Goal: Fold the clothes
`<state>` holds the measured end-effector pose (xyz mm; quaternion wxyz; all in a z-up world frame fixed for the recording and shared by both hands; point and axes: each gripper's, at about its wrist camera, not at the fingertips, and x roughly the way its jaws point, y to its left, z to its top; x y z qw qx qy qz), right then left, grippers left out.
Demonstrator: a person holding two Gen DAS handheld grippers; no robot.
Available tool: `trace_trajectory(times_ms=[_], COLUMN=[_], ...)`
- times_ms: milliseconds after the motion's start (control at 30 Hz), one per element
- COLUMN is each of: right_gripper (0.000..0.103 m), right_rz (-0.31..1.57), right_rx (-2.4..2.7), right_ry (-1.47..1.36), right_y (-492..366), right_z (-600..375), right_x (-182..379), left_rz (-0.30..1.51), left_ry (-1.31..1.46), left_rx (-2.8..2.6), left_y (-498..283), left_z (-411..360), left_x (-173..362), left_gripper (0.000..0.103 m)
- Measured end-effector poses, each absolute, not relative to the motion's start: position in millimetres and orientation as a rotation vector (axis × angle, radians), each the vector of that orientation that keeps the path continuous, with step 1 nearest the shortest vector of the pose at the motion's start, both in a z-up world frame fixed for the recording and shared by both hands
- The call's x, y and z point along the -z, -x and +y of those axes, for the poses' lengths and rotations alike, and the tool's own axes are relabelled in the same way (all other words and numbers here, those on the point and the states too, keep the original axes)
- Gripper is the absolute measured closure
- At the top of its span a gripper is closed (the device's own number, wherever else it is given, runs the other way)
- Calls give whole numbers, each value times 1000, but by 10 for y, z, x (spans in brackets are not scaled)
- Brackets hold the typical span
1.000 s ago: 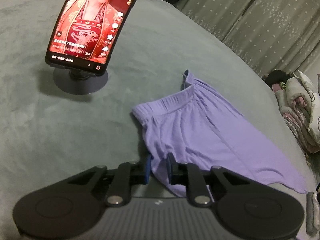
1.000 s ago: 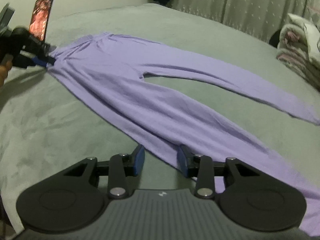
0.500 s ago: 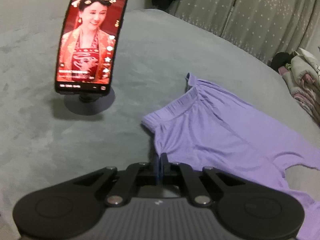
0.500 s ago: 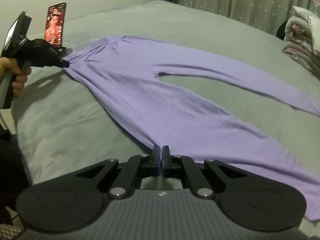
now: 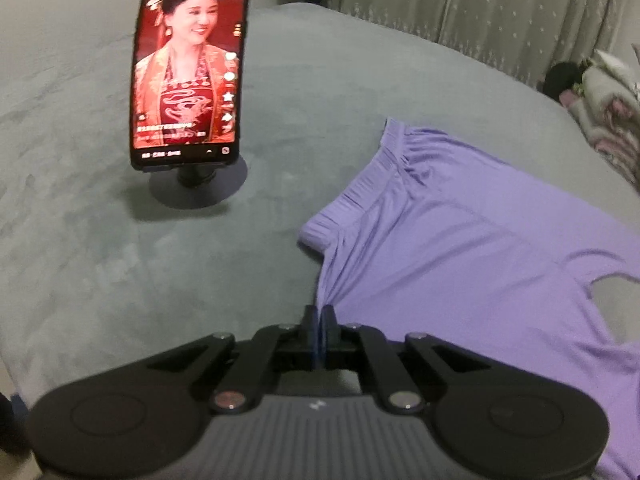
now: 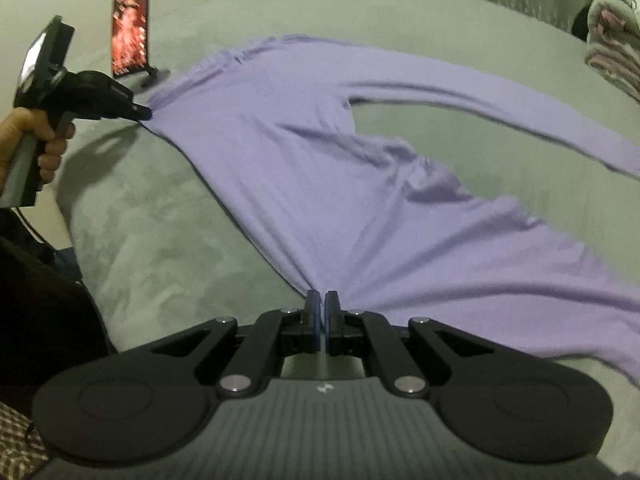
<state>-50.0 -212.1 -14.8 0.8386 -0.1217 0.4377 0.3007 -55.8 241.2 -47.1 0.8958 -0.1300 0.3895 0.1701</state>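
Both claws pinched the near edge of the trousers.
The left claw (image 5: 319, 316) and right claw (image 6: 321, 304) gripped soft lilac knit trousers (image 6: 340, 184) spread on the grey-green bed (image 6: 160, 248); uneven lifting could twist the legs.

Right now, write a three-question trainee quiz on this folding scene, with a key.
1. True or false: the left gripper is shut on the purple trousers.
2. The right gripper pinches: A) the waistband B) a leg's near edge C) nothing.
3. What stands beyond the waistband on the grey bedcover?

Key: 1 true; 2 B; 3 a phone on a round stand.
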Motion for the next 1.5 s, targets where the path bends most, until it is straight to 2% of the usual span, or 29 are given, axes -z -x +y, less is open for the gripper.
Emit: trace_trajectory(times_ms=[100, 133, 167, 267, 333, 367, 400, 500, 1100, 1500], right_gripper=[99, 97, 89, 83, 72, 61, 58, 58, 59, 61], right_rz=[905, 894, 884, 840, 818, 812, 806, 807, 826, 656], right_rx=[-621, -617, -614, -586, -561, -541, -521, -441, -13, 86], right_ry=[282, 284, 287, 303, 279, 258, 237, 176, -385, -853], right_y=[508, 517, 521, 531, 510, 490, 469, 400, 467, 346], right_z=[-2067, -2064, -2088, -2189, -2304, -2381, -2458, -2720, -4395, -4900], right_x=[180, 164, 143, 58, -2, -22, -43, -72, 168, 396], left_rz=[803, 802, 802, 788, 777, 772, 767, 762, 734, 729], left_ry=[253, 254, 260, 242, 222, 215, 210, 190, -56, -233], left_rx=[-359, -359, -356, -328, -309, -296, -282, -227, 370, 728], left_y=[573, 583, 596, 661, 702, 718, 731, 754, 880, 1006], left_z=[2373, 2365, 2359, 2292, 2235, 2204, 2174, 2059, 866, -133], left_x=[450, 438, 424, 372, 325, 304, 285, 235, 269, 516], left_gripper=[98, 94, 93, 92, 88, 87, 83, 75, 70, 65])
